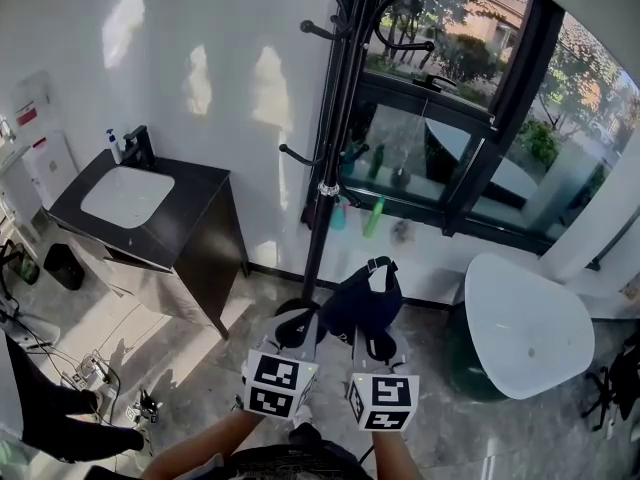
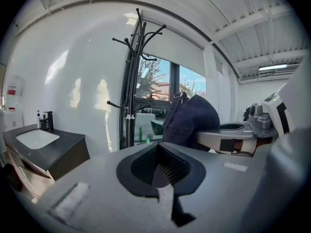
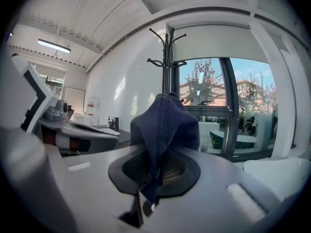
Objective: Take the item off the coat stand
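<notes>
The dark navy cloth item (image 1: 362, 303), cap-like, hangs free of the black coat stand (image 1: 335, 148), with my right gripper (image 1: 372, 343) shut on its lower edge. In the right gripper view the item (image 3: 165, 125) rises out of the closed jaws of the right gripper (image 3: 153, 178), and the coat stand (image 3: 166, 67) is behind it with bare hooks. My left gripper (image 1: 295, 330) is just left of the item, shut with nothing in it. In the left gripper view the item (image 2: 189, 120) is right of the stand (image 2: 130, 81), above the empty left gripper (image 2: 163, 178).
A black vanity with a white sink (image 1: 125, 196) stands left of the coat stand. A white rounded tub (image 1: 525, 323) sits at the right under the large window (image 1: 470, 98). Bottles line the sill (image 1: 372, 216). Cables and a dark-clothed person (image 1: 40, 408) are at lower left.
</notes>
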The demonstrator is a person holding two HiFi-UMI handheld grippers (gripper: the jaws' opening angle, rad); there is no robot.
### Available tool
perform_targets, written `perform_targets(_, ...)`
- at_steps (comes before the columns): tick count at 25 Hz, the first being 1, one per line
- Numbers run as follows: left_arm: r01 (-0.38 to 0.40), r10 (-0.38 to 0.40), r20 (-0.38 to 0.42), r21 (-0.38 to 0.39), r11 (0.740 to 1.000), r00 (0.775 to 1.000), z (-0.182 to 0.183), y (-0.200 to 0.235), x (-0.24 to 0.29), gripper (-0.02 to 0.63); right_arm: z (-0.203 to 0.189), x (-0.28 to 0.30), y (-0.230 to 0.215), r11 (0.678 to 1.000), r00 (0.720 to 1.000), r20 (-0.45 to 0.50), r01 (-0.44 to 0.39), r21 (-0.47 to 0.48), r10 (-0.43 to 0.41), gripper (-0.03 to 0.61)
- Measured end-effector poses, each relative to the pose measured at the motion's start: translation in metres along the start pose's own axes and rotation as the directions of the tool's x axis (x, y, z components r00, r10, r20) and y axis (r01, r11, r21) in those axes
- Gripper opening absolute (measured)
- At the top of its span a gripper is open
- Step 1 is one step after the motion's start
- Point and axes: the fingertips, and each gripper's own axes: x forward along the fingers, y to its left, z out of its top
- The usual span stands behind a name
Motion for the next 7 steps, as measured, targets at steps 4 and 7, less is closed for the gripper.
perform_targets(4,-0.002,0.002,0.000,0.014,1.000,1.000,-0.0016,-0.0039,-0.0010,0.005,-0.0023,-0.0038,-0.0033,1.000,1.000,0.004,0.006,-0.002,-0.006,0.023)
perform_targets(7,0.003,-0.003,-0.003,0.011,1.000,1.000,-0.0032,-0.0068,-0.0015,0.006,-0.0031,-0.0058,-0.0041,1.000,1.000,0.004,0.009,-0.003,-0.009,0.025)
